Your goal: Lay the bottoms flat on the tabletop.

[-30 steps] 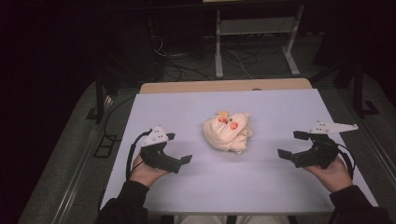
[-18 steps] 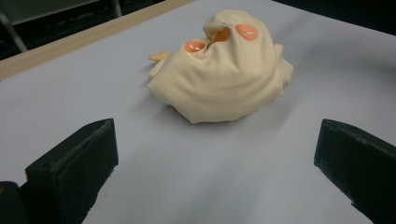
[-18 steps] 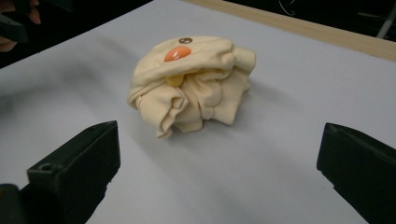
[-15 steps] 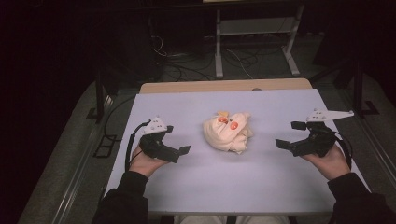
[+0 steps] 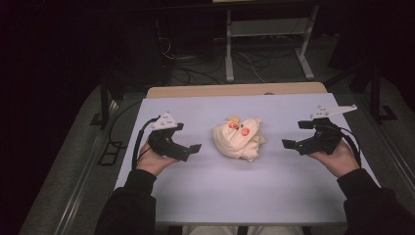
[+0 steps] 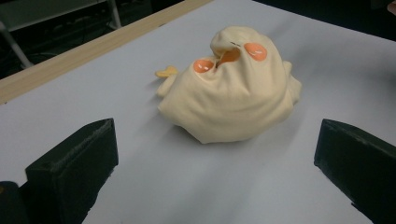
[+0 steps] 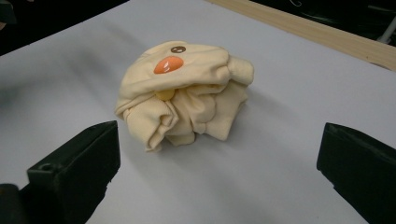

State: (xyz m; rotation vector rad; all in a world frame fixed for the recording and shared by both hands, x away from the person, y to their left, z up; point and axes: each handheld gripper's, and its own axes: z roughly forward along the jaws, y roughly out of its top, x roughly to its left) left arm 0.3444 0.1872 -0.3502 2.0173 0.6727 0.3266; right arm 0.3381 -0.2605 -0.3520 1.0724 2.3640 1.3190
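Note:
A crumpled cream-yellow cloth garment (image 5: pixel 239 138) with orange patches lies bunched in the middle of the white table (image 5: pixel 235 191). The left gripper view shows the garment (image 6: pixel 231 100) ahead of wide-apart jaws, two orange patches on top. In the right gripper view the garment (image 7: pixel 184 91) sits ahead with one orange patch and a small dark mark. My left gripper (image 5: pixel 192 149) is open, left of the bundle and apart from it. On the other side my right gripper (image 5: pixel 289 144) is open, also clear of the cloth. Both point inward at the bundle.
A wooden strip (image 5: pixel 235 90) runs along the table's far edge. Behind it stand a metal stand (image 5: pixel 266 36) and cables on a dark floor. Bare white surface surrounds the bundle on all sides.
Both grippers have moved forward and inward toward the bundle over the last second. The garment has not moved.

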